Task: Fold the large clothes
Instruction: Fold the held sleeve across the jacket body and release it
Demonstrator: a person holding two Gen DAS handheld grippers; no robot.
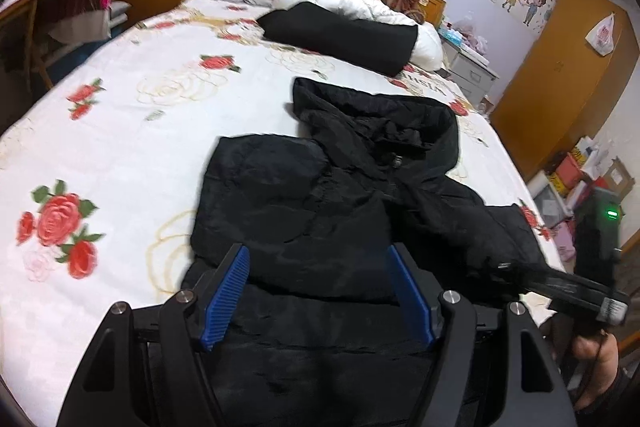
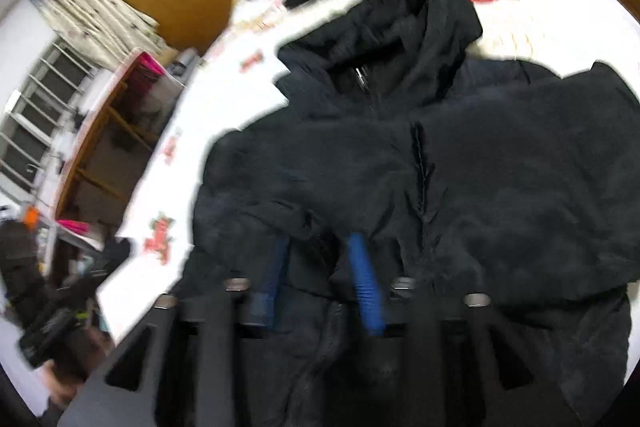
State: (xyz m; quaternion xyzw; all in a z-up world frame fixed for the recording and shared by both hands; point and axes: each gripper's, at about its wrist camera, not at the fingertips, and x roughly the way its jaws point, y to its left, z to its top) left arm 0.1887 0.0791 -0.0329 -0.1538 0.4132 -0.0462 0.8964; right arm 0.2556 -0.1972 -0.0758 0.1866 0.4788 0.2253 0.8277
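Two grippers [image 1: 316,293] [image 2: 320,283] over one black jacket [image 1: 320,199].

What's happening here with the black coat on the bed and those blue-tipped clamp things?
A person is folding a black hooded jacket spread on a floral bedsheet, using a hand-held gripper in each hand. The left hand-held gripper is open, with its blue fingers apart over the jacket's lower part, gripping nothing. The right hand-held gripper is over the front near the zipper; that view is blurred, so its grip is unclear. One sleeve looks folded across the chest, and the hood lies flat toward the pillows.
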